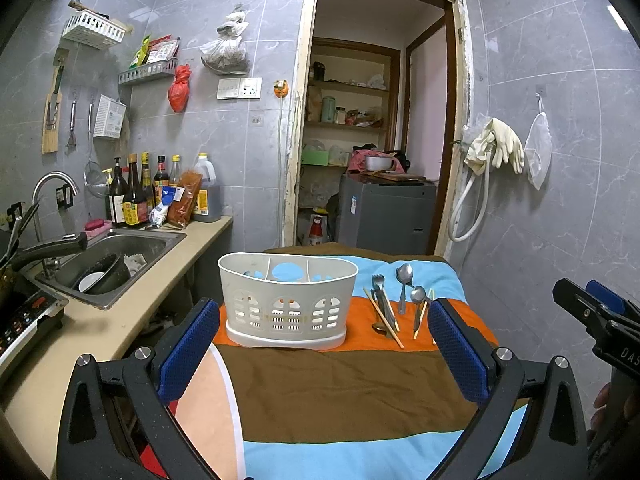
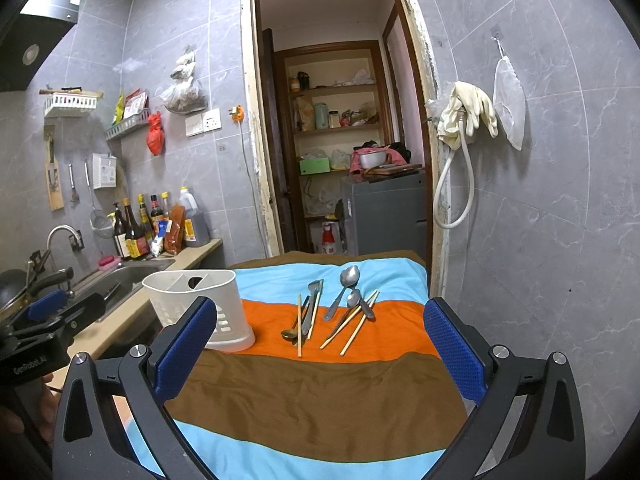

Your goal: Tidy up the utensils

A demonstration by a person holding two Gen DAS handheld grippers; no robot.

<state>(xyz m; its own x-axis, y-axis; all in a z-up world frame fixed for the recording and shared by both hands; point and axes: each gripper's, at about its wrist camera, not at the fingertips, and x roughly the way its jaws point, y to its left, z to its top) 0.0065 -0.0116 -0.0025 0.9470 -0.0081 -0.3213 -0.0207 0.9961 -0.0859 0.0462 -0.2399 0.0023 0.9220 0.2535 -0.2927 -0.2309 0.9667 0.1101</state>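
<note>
Mostly, our utensils (image 2: 336,316) lie lengthwise at frame centre, handles toward us, right of the basket (image 1: 287,300); both claws, left claw (image 1: 320,352) and right claw (image 2: 320,354), are spread, over bare cloth (image 2: 320,392).

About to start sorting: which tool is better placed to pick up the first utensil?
Right, probably. The right tool is open and faces the utensils lying on the orange stripe. The left tool is also open, but it faces the white caddy, and the utensils lie off to its right.
</note>
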